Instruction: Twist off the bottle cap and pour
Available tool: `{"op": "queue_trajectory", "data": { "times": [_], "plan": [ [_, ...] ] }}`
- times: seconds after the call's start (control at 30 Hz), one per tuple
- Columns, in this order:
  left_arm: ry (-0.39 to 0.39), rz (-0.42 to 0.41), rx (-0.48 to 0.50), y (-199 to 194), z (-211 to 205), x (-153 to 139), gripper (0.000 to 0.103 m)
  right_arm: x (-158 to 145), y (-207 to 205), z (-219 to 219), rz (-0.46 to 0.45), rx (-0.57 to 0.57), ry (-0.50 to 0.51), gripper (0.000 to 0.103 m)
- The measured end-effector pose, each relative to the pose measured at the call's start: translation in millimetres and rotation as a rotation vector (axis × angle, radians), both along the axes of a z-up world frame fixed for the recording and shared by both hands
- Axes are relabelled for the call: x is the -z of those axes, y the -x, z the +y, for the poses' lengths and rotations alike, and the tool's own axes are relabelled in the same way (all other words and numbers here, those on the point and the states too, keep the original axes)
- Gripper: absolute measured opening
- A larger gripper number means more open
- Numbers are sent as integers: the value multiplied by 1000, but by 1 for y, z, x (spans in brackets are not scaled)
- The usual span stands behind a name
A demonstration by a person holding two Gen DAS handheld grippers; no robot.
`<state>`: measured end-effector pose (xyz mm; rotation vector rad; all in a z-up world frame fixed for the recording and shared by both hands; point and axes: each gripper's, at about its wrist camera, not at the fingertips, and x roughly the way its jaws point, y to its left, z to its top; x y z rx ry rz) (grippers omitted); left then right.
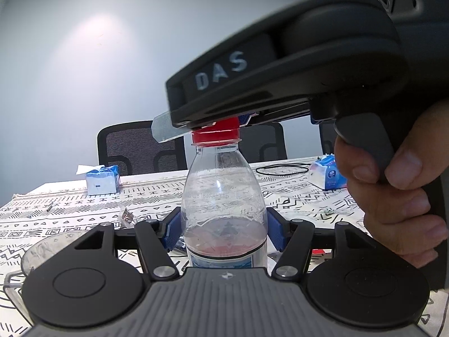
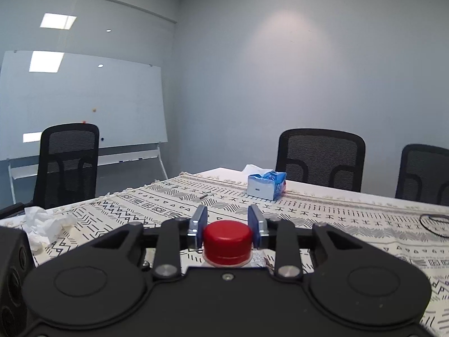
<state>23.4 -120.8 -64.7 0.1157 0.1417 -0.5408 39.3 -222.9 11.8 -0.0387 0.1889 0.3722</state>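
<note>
A clear bottle stands upright on the patterned tablecloth, red cap uppermost. The left gripper clamps its body from both sides. The right gripper, held nearly level in a person's hand, is closed on the cap.

Soft, even ceiling light fills my room; a pale hotspot glows on the wall, ceiling panels glare off the whiteboard, and fisheye bending darkens the corners.
</note>
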Motion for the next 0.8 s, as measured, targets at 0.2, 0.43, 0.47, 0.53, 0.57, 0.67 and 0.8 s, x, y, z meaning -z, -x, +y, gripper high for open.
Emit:
{"op": "queue_trajectory", "data": {
  "times": [0.2, 0.43, 0.47, 0.53, 0.57, 0.67, 0.8],
  "plan": [
    [-2, 1, -7, 2, -2, 0, 58, 2, 1, 8, -6, 56, 18, 34],
    [7, 5, -1, 4, 0, -1, 58, 6, 2, 8, -34, 39, 38, 33],
    [7, 5, 0, 4, 0, -1, 58, 7, 2, 6, -40, 28, 38, 33],
    [9, 7, 1, 3, 0, -2, 57, 8, 2, 4, -43, 13, 30, 33],
    [11, 9, 2, 3, 0, -2, 57, 8, 2, 3, -45, 10, 30, 33],
    [15, 12, 5, 2, 1, -2, 57, 8, 1, 3, -46, 11, 20, 33],
    [8, 10, 14, 2, 1, -2, 57, 9, 1, -3, -44, 3, -1, 33]
  ]
}}
